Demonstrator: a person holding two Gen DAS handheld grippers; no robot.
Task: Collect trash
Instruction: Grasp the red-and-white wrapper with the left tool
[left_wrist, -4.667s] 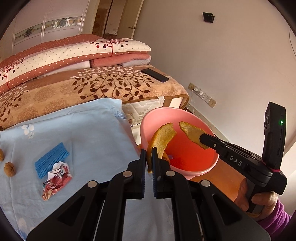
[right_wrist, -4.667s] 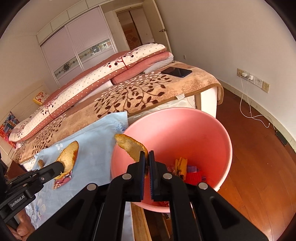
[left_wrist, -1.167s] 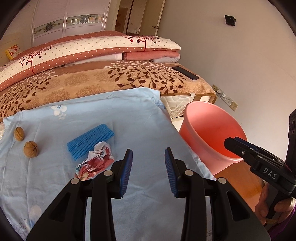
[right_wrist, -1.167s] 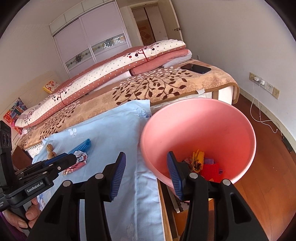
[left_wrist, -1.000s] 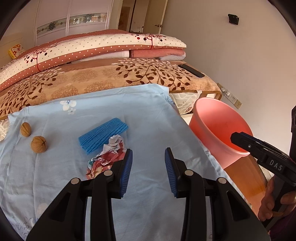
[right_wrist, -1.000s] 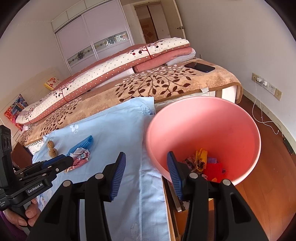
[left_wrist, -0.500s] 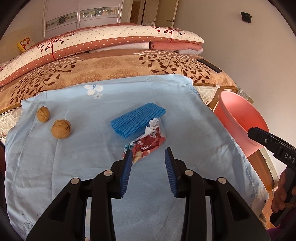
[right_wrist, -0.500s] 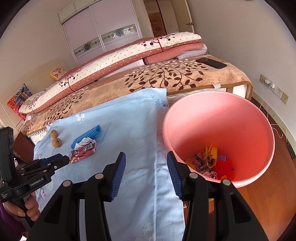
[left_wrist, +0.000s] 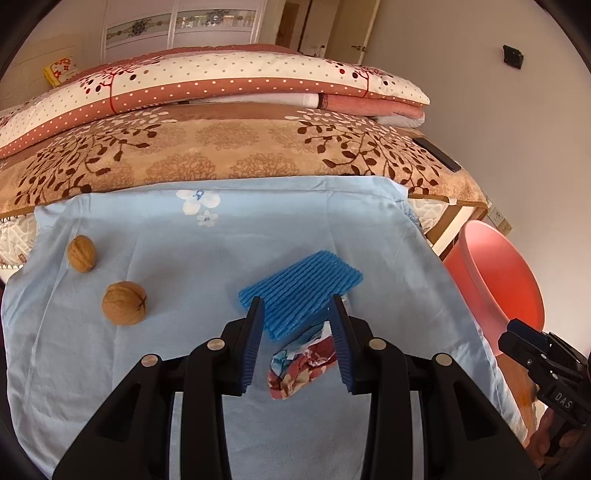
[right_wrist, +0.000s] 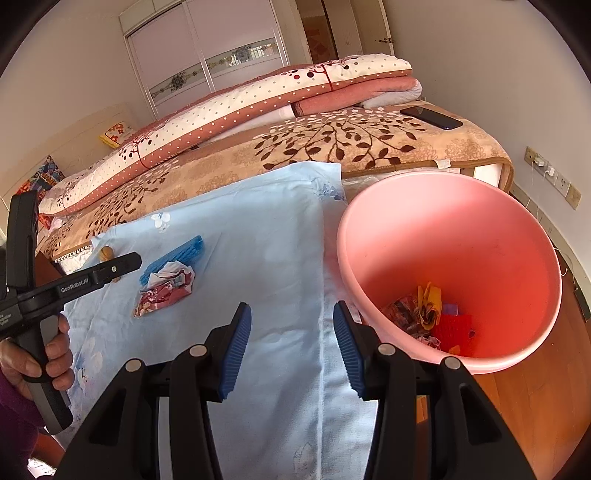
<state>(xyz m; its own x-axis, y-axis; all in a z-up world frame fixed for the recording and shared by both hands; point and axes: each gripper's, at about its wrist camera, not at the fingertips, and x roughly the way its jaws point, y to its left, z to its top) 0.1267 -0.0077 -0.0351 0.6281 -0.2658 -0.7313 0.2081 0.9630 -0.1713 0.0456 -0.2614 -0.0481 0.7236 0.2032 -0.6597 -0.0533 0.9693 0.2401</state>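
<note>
A crumpled red-and-white wrapper (left_wrist: 299, 365) lies on the light blue cloth (left_wrist: 207, 258), with a blue ribbed foam sleeve (left_wrist: 303, 291) touching its far side. My left gripper (left_wrist: 295, 310) hovers open just above them; both show in the gap between its blue pads, and neither is touched. My right gripper (right_wrist: 291, 314) stands open and empty over the cloth's right part, beside the pink bucket (right_wrist: 461, 236). The bucket holds red and yellow scraps (right_wrist: 428, 306). In the right wrist view the wrapper (right_wrist: 164, 288) and the foam sleeve (right_wrist: 177, 256) lie under the left gripper (right_wrist: 133, 260).
Two walnuts (left_wrist: 82, 254) (left_wrist: 124, 302) rest on the cloth to the left. Behind the cloth is a bed with a brown leaf-pattern blanket (left_wrist: 221, 147), folded quilts and a dark phone (right_wrist: 430, 117). The bucket (left_wrist: 495, 280) stands off the cloth's right edge above a wooden floor (right_wrist: 535, 406).
Both grippers once held yellow-brown pieces over the bucket and now stand open and empty. Over the last second the left gripper has moved left to the wrapper and foam; the right has drifted slightly left.
</note>
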